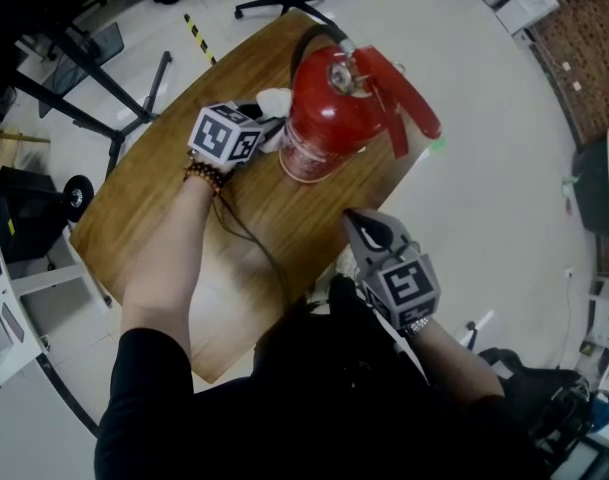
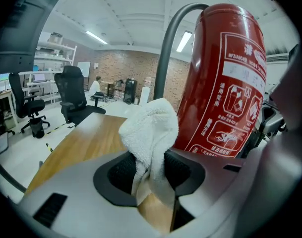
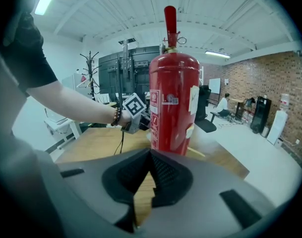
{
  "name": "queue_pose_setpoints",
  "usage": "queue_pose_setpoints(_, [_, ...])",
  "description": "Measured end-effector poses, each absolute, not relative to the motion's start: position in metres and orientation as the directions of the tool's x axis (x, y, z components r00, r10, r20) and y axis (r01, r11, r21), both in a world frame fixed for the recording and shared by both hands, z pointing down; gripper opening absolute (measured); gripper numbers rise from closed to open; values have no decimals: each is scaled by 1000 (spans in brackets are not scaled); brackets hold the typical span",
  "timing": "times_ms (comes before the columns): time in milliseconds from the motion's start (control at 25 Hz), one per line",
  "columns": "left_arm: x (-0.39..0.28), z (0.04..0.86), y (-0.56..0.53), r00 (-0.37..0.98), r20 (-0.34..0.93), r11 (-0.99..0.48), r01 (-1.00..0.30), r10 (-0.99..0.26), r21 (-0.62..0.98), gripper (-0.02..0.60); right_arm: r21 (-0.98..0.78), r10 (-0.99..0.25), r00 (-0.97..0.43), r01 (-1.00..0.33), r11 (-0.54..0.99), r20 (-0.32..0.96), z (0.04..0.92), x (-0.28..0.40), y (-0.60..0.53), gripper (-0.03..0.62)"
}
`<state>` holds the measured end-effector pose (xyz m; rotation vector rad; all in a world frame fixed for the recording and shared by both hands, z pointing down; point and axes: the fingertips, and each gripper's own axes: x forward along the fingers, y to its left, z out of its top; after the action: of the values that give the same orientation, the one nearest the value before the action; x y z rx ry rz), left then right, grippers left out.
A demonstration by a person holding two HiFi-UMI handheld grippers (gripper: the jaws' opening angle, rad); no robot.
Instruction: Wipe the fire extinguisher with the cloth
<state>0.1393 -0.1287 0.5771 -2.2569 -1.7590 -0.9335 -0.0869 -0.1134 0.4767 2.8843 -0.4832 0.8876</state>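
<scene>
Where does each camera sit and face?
Head view: on the head, steeply down at the fire extinguisher on the table; both forearms, left gripper, right gripper.
Left gripper view: on it, facing the extinguisher's side; jaws clamp the cloth.
Right gripper view: on it, faces the extinguisher; shut jaws, left forearm.
All share the extinguisher.
</scene>
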Motion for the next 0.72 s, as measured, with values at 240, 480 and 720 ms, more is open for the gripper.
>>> queue_pose_setpoints(240, [138,603,-128,126,568,-332,903,813,274,143,-20,-272,775,-318,-948,570,484,-86,-110,18])
queue_pose_setpoints(480, [139,621,-129,133,592,-353,894,795,275,143,-24,-269,772,-314,-949,576,491,-86,-106,18])
queue_pose_setpoints(720, [138,638,-134,147,623,-391,878,768,275,143,-19,-266,773,-312,-950,576,491,-88,-103,18])
